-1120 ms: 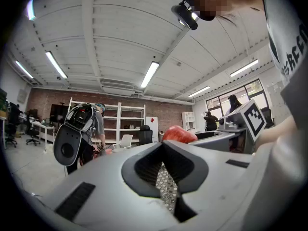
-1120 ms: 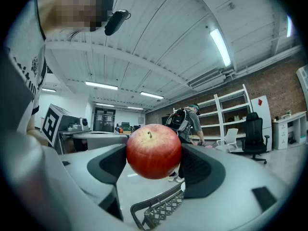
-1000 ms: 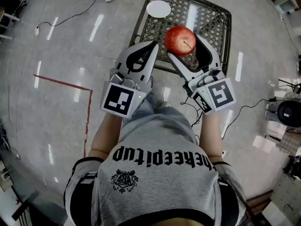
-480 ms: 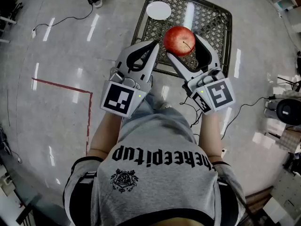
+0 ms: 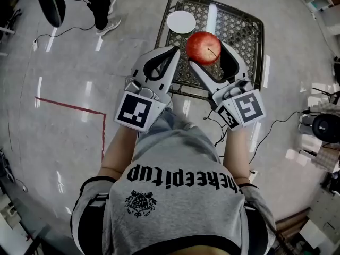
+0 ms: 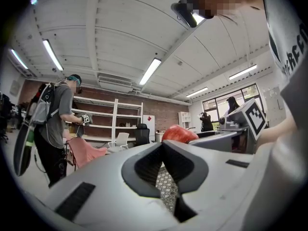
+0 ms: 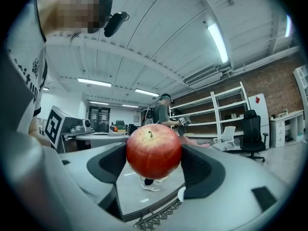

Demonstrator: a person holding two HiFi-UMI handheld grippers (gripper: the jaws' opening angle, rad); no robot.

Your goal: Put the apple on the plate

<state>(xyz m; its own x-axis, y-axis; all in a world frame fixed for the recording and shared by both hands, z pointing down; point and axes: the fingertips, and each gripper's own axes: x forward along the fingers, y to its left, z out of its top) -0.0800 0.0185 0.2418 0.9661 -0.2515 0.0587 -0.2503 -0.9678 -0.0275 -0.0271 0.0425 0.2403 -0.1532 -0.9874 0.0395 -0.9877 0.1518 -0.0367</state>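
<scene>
A red apple (image 5: 203,47) is clamped between the two jaws of my right gripper (image 5: 205,51), held in the air above the near part of a dark metal lattice table (image 5: 241,28). The white plate (image 5: 180,21) lies on the table's far left corner, beyond the apple. In the right gripper view the apple (image 7: 153,151) fills the space between the jaws of the right gripper (image 7: 154,153), stem up. My left gripper (image 5: 173,51) hovers just left of the apple, jaws shut with nothing in them. The left gripper view shows the left gripper (image 6: 163,145) closed and the apple (image 6: 179,134) beyond.
The table stands on a glossy grey floor with red tape lines (image 5: 79,102) at left and cables (image 5: 276,124) at right. A person (image 5: 98,1) with a backpack stands at the upper left, also in the left gripper view (image 6: 53,124). Shelves and office chairs line the far wall.
Both grippers and the apple hold nearly the same pose. The table and plate sit slightly lower in the head view, and a person has walked into its upper left.
</scene>
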